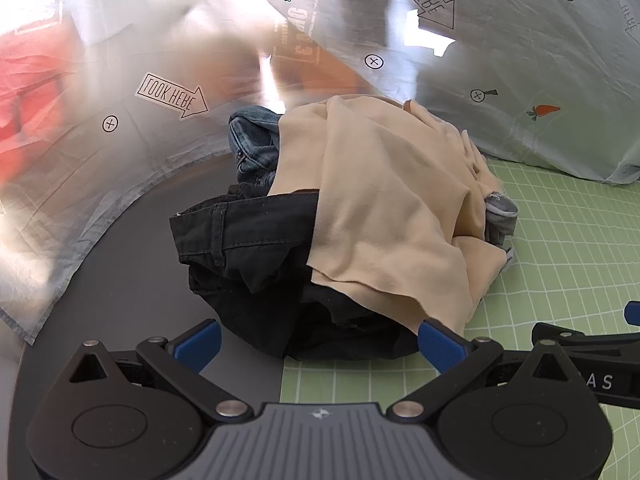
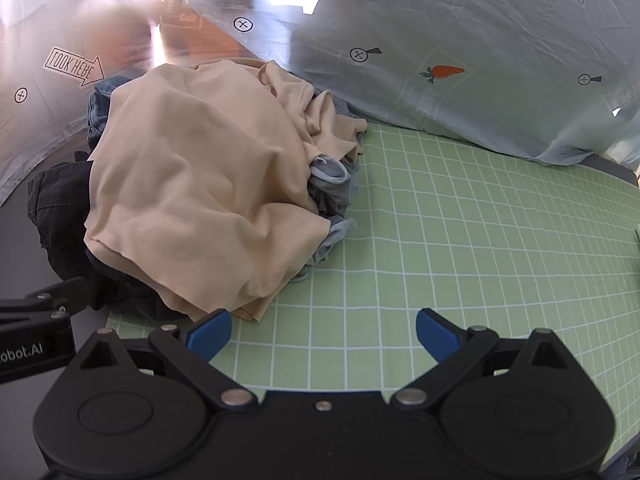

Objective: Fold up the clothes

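A heap of clothes lies where the dark table meets the green grid mat. On top is a beige garment [image 1: 380, 200] [image 2: 200, 184]. Black trousers [image 1: 256, 248] [image 2: 56, 204] stick out at the left, blue jeans [image 1: 252, 140] [image 2: 98, 104] lie at the back, and a grey piece [image 1: 500, 216] [image 2: 332, 192] shows at the right edge. My left gripper [image 1: 320, 344] stands open just in front of the black trousers and holds nothing. My right gripper [image 2: 324, 332] is open over the green mat, its left fingertip [image 2: 210, 334] beside the beige hem.
A green grid mat [image 2: 480, 240] [image 1: 568, 248] covers the right part of the dark table [image 1: 132, 292]. A pale sheet printed with carrots and arrows [image 2: 460, 40] [image 1: 520, 80] rises behind the heap. Each gripper's side shows in the other's view: right [image 1: 592, 356], left [image 2: 36, 320].
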`<state>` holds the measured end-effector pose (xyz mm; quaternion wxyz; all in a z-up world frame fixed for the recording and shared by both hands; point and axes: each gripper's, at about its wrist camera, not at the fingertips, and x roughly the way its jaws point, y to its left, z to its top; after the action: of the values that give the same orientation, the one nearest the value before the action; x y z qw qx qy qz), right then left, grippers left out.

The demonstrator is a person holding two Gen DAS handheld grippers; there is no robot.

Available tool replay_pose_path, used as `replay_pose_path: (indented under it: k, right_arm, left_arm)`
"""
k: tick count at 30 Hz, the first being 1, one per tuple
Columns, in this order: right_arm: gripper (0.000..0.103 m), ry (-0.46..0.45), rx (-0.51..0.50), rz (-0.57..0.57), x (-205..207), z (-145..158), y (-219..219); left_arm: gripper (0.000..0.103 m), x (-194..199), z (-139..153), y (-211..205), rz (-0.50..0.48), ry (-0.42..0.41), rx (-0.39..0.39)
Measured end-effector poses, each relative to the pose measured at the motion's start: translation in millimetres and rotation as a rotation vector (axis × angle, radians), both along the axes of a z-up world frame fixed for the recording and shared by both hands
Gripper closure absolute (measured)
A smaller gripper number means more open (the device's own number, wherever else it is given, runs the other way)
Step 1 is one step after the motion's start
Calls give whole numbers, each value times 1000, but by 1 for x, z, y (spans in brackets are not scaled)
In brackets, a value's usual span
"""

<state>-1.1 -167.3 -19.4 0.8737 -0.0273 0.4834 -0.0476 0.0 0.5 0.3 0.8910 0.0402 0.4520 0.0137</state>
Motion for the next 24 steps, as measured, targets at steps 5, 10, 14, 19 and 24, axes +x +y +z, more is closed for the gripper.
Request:
replay_pose_path:
  k: [5, 10, 14, 19, 24]
  right_arm:
    - [3, -4, 0, 0, -2, -1, 0]
    - [3, 0, 0, 1, -1, -2, 0]
    - [3, 0, 0, 1, -2, -3, 0]
    - [3, 0, 0, 1, -1, -3, 1]
    - [3, 0, 1, 2, -1, -2, 0]
  left_arm:
    - [0, 1, 1, 2, 4, 0, 5]
    - [0, -1, 2, -2, 6, 0, 5]
    - [0, 0, 2, -1, 2, 1, 1]
    - [0, 0, 1, -1, 1, 2, 1]
    - [0, 0, 1, -1, -1, 3, 2]
